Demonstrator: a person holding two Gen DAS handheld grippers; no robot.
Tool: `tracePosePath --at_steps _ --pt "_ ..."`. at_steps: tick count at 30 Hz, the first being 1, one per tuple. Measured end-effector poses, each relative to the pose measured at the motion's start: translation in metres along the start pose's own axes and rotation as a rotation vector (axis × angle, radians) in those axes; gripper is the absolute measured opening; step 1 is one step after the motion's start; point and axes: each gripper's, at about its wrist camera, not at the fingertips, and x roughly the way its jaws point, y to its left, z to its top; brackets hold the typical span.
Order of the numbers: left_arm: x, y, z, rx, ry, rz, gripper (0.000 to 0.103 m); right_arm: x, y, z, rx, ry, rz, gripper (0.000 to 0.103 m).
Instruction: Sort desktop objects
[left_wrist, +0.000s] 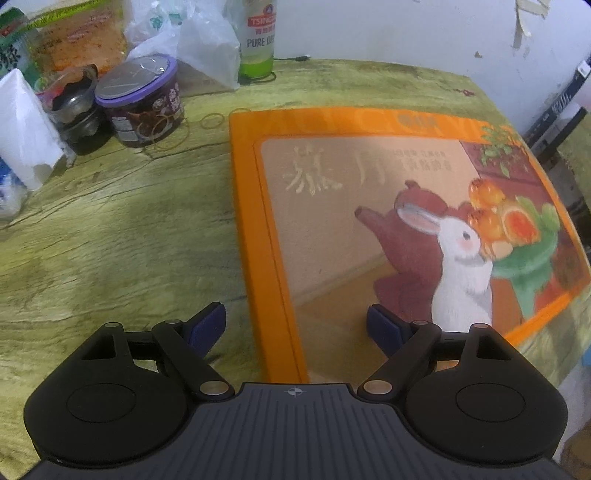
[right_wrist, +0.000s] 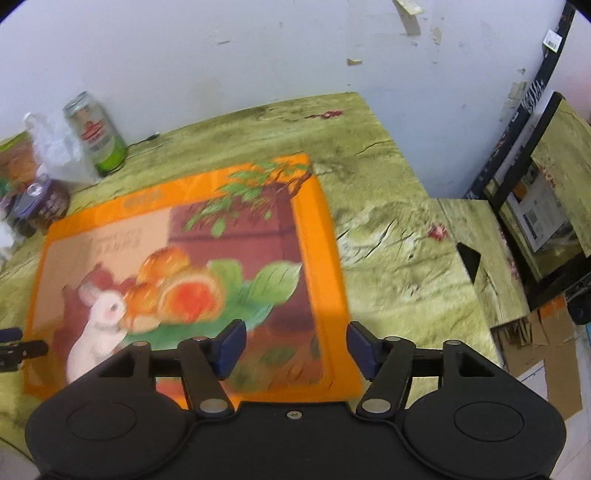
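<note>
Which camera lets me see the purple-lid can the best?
The left wrist view. There the purple-lid can is big and sharp at top left, showing its lid and label. In the right wrist view it is small and blurry at the left edge.

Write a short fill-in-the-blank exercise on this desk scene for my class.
The big flat box has an ______ border.
The animal painted on the box is a white ______.
The jar beside the rubber bands has a ______ lid.
Both grippers, left and right, have their fingers ______.

Missing words: orange; rabbit; purple; open
</note>
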Motion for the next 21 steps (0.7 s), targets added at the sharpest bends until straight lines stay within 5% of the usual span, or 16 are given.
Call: tracePosePath --at_steps 9,16,21 --pt "-0.033 -0.022 -0.038 -0.1 -0.029 0.045 0.085 -0.002 0.012 -0.048 -0.046 0.133 0.114 0.064" --pt "-0.07 -0.077 -0.06 -0.05 -0.071 0.013 0.085 -0.019 0.042 -0.053 -0.176 0.116 0.19 0.065" --pt "-0.092 -0.117 -0.056 0.009 -0.141 0.035 0.091 -0.035 0.056 -0.051 -0.232 0.078 0.208 0.085"
